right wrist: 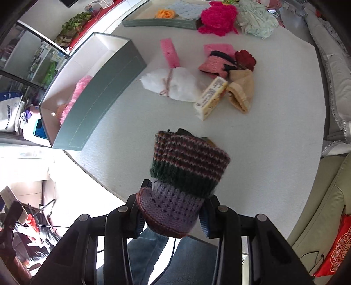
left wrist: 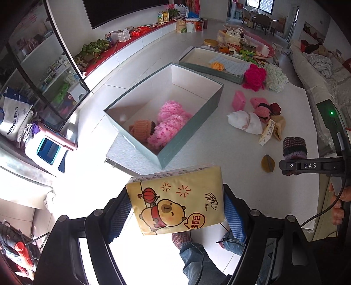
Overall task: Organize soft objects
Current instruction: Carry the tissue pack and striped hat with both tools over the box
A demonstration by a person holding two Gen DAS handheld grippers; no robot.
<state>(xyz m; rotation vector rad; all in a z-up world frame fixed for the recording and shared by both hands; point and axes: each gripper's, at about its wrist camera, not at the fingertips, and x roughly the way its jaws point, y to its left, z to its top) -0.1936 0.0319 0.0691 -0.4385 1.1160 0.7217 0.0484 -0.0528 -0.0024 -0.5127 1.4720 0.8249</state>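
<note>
My left gripper is shut on a yellow tissue pack printed with a cartoon bear, held in the air just off the table's near edge. Beyond it stands the open green box, which holds a fluffy pink item and an orange knitted piece. My right gripper is shut on a striped knitted item, purple at the bottom, above the white table. The same gripper appears at the right of the left wrist view, with the knit in it.
Loose soft things lie on the table: a white bundle, pink sponges, a cream tissue pack, beige cloth, magenta and pale green fluff. The box lid holds an orange item. A sofa borders the right.
</note>
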